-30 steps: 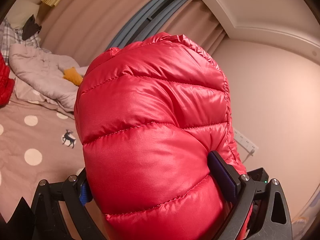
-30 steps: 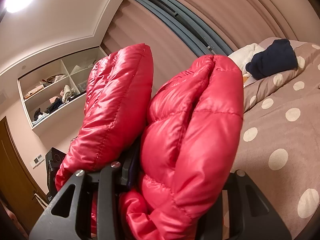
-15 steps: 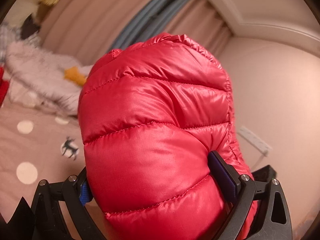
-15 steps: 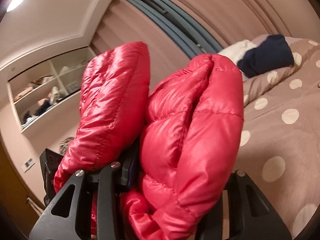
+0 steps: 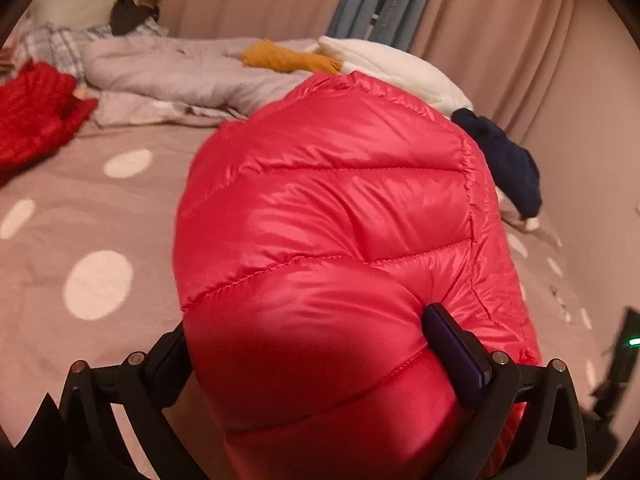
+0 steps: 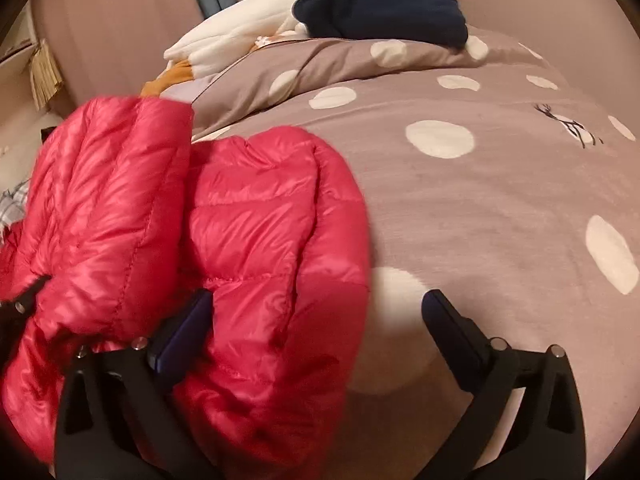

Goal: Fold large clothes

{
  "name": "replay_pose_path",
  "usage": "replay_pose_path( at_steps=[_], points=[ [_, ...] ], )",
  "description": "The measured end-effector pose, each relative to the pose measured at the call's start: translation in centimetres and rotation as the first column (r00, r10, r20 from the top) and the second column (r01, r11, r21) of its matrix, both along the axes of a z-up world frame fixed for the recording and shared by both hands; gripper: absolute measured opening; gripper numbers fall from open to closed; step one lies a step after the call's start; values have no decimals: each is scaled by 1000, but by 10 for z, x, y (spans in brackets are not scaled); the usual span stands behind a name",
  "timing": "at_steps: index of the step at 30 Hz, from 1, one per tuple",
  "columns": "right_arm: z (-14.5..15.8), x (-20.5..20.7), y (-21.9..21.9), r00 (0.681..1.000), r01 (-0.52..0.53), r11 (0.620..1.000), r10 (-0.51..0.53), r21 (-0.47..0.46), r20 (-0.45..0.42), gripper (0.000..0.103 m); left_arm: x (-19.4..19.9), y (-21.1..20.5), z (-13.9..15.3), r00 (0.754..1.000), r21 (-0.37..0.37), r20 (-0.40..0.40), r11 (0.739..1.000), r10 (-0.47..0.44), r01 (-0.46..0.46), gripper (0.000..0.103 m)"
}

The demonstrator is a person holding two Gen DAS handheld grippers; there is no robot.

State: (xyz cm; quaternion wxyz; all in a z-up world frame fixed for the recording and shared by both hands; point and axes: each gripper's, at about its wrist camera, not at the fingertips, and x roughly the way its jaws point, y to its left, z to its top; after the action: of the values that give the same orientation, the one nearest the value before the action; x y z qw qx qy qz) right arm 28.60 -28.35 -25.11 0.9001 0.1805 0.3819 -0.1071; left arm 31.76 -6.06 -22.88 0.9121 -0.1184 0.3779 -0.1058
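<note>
Shiny red quilted puffer jacket [image 5: 332, 248] is bunched above the brown polka-dot bed [image 6: 500, 200], long axis running fwd from the left gripper [image 5: 316, 356]. Left jaws: wide, pressing its bulk. Right gripper [image 6: 320, 320] jaws just opened (jacket against left pad only, free of right).

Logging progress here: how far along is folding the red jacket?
Done: red jacket doubled over, low over the bed. In hand: right gripper has just opened, jacket touching one finger only; left gripper, opening slightly, pinches the padded bulk. Left, probably: release, flatten, tidy the fold.
</note>
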Motion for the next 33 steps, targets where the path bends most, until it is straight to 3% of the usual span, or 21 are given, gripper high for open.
replay_pose_path(
  at_steps=[3, 6, 9, 12, 14, 18, 21, 23, 28, 33],
  points=[
    [33, -20, 6, 997, 15, 998, -10, -60, 78, 99, -15, 9, 19, 997, 42, 15, 996, 77, -77, 103],
    [66, -43, 13, 986, -16, 996, 31, -92, 166, 99, -42, 12, 39, 981, 126, 128, 979, 147, -163, 102],
    [90, -62, 22, 968, -66, 994, 84, -86, 235, 99, -70, 15, 60, 959, 192, 259, 966, 119, -171, 102],
    [103, -73, 33, 963, -70, 994, 91, -89, 253, 99, -93, 21, 78, 943, 266, 295, 935, 154, -236, 100],
    [110, -81, 40, 956, -95, 991, 118, -98, 267, 99, -103, 24, 93, 933, 253, 316, 933, 170, -256, 100],
    [132, -99, 45, 954, -91, 988, 122, -123, 274, 99, -137, 40, 128, 918, 121, 344, 961, 196, -250, 100],
    [147, -115, 47, 953, -88, 987, 122, -133, 278, 100, -152, 34, 147, 914, 120, 361, 962, 187, -244, 100],
    [161, -128, 51, 944, -87, 984, 132, -158, 303, 100, -156, 22, 155, 910, 118, 372, 963, 184, -243, 100],
    [184, -159, 61, 930, -80, 968, 157, -236, 331, 101, -173, 30, 165, 902, 25, 393, 979, 177, -203, 100],
    [199, -189, 74, 908, -110, 949, 217, -296, 358, 103, -194, 33, 171, 894, 0, 409, 979, 185, -202, 100]
  ],
)
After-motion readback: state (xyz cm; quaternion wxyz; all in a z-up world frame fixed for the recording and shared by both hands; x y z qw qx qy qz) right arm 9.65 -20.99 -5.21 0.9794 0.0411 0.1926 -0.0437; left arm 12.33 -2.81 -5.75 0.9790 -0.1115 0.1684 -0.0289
